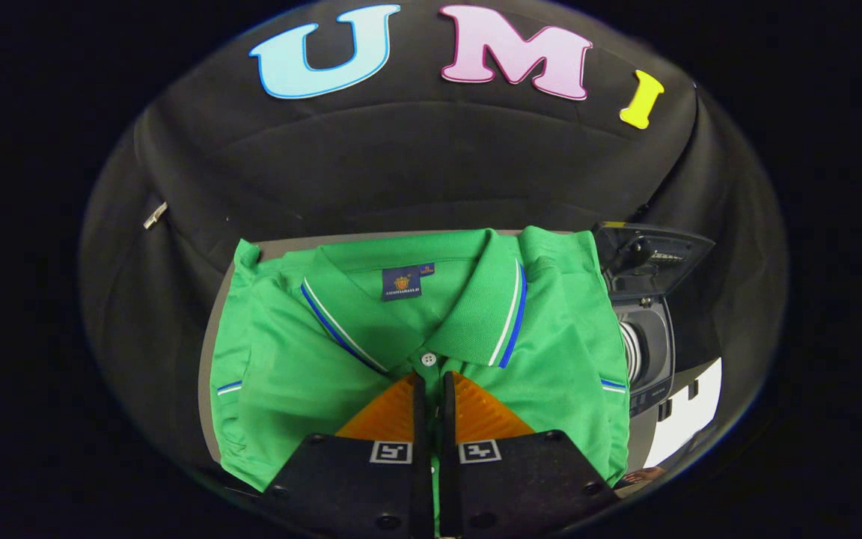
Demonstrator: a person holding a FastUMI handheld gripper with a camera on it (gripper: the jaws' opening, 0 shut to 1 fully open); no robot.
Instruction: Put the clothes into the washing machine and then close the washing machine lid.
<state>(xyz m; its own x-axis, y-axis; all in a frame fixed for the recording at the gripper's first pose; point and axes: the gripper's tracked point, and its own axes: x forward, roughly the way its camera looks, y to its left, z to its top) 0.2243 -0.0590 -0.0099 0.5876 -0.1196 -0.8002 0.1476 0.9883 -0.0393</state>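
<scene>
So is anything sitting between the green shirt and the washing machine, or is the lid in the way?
Nothing visible blocks it. The gripper has its fingers nearly together on the green polo shirt, just below the collar button. The washing machine stands beside the shirt with its lid raised.

Cloth-walled booth [416, 165] with washing machine [648, 337]

Green knit-cloth polo shirt [371, 352], matt, pique texture on collar; dark glossy plastic washing machine [648, 329], lid shiny.
</scene>
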